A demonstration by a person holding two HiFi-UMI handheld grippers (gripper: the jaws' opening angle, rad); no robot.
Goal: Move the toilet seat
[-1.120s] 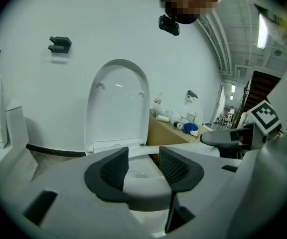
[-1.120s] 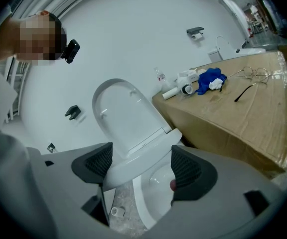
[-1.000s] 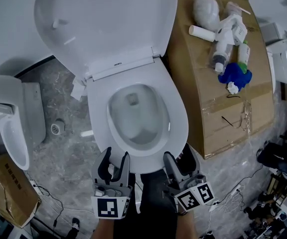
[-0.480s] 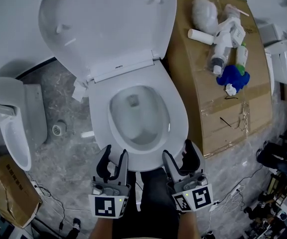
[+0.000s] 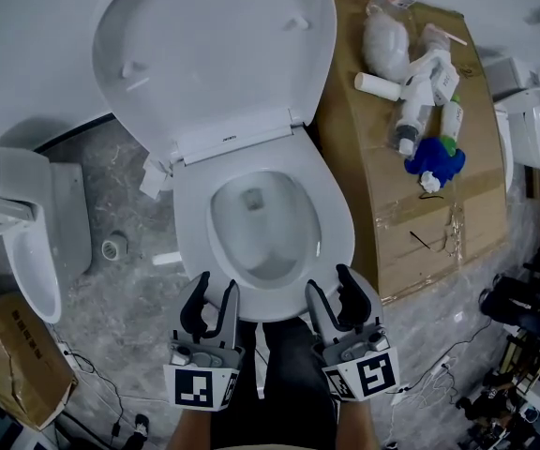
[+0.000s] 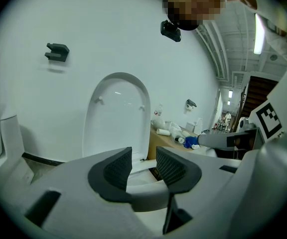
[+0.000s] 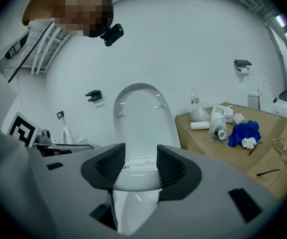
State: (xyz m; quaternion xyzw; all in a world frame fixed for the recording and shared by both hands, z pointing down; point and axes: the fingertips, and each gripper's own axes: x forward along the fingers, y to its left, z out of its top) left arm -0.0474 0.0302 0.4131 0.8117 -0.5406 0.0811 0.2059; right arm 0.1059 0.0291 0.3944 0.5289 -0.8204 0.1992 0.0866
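Observation:
The white toilet seat (image 5: 214,54) stands raised against the wall, its underside with small bumpers facing me; it also shows as the seat (image 6: 116,116) and the seat (image 7: 141,118) in the gripper views. The bowl rim (image 5: 337,223) below it is bare. My left gripper (image 5: 211,298) and right gripper (image 5: 334,291) hover side by side at the bowl's near edge, pointing at the seat. The left gripper (image 6: 143,166) and the right gripper (image 7: 141,164) are open. Both pairs of jaws have just been closing, with nothing between them.
A cardboard box (image 5: 411,214) stands right of the toilet, carrying bottles (image 5: 411,111), a white bag and a blue cloth (image 5: 436,157). Other toilets stand at the left (image 5: 17,242) and far right (image 5: 531,111). A tape roll (image 5: 113,247) lies on the floor; cables trail at the lower right.
The right gripper has rolled to sit level and its jaws have narrowed. The left jaws have narrowed slightly. Both grippers have lifted a little at the bowl's front edge.

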